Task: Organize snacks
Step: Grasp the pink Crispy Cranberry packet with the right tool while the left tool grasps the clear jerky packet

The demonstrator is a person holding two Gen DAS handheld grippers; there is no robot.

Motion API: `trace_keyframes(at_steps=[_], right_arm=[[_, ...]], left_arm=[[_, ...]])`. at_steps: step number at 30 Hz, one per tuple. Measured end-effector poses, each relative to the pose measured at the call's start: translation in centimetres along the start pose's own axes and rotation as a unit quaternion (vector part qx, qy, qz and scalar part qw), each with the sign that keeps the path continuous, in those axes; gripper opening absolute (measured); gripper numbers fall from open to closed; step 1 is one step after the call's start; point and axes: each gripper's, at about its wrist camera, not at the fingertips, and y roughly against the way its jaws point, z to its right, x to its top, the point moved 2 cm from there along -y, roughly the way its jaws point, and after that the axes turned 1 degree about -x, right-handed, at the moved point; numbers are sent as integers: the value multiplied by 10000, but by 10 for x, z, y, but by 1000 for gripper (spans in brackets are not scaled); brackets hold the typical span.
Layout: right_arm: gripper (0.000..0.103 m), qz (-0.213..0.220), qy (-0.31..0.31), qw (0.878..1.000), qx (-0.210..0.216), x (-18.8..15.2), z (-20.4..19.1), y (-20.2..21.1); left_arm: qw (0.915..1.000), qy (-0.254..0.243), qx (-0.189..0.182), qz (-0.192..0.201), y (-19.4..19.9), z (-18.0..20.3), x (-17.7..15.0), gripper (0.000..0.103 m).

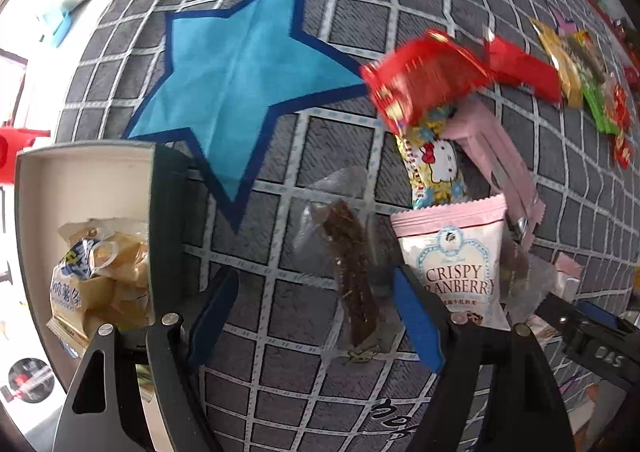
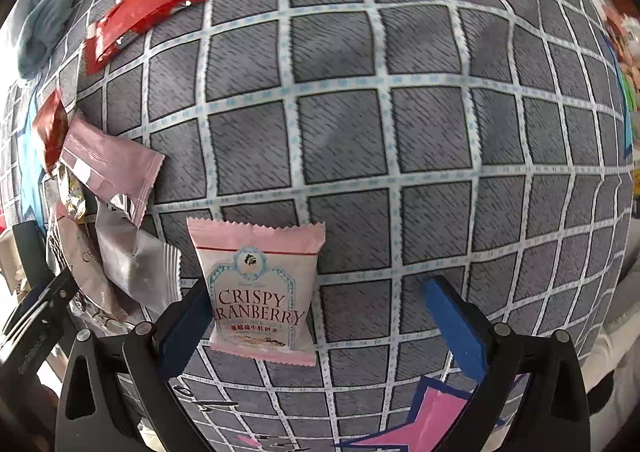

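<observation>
Between the spread fingers of the right gripper (image 2: 320,328), the pink foil cranberry packet (image 2: 260,292) is seen lying off-centre on the grey checked cloth (image 2: 400,131); a skewed pinch is risked. The left gripper (image 1: 316,316) is likewise spread.

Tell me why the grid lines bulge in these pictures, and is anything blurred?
Both views are fisheye, so the grey checked cloth curves outward. In the left wrist view the red foil packet is smeared by motion blur, with white glare at the left edge. In the right wrist view the pink Crispy Cranberry packet reads sharp.
</observation>
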Motion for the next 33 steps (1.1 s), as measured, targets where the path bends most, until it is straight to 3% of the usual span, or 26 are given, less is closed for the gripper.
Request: trace_keyframes(at_steps=[3, 8, 14, 17, 19, 22, 24, 25, 26, 27, 33], right_arm=[[102, -43, -21, 9999, 97, -2, 7, 4], [102, 126, 658, 9970, -394, -4, 2, 8], [103, 146, 630, 9974, -328, -1, -2, 8], [103, -4, 577, 9978, -315, -5, -2, 0], [103, -76, 453, 9986, -249, -2, -13, -11], [92, 45, 642, 9974, -335, -7, -18, -10], [73, 163, 802, 9960, -369, -13, -22, -6], [66, 222, 857, 9954, -377, -16, -23, -3], [49, 264, 903, 9949, -378, -17, -24, -1], [43, 295, 969, 9941, -378, -19, -24, 1], [43, 197, 1102, 9937, -53, -52, -16, -7]], left_arm=[[9998, -180, 62, 74, -3, 12, -4, 82], [9997, -223, 79, 86, -7, 19, -5, 84], [9998, -157, 115, -32, -8, 10, -3, 92], [9996, -245, 153, -29, -9, 8, 0, 91], [9991, -398, 128, -5, -7, 14, 2, 83], [9982, -604, -43, 6, -5, 25, -1, 60], [9968, -799, 1, 41, -3, 32, -2, 49], [9960, -892, 18, 37, -3, 35, -4, 48], [9953, -967, 13, 28, -3, 37, -7, 46], [9948, -1023, 5, 24, -3, 39, -10, 45], [9883, -1522, 30, -100, -7, 43, -57, 44]])
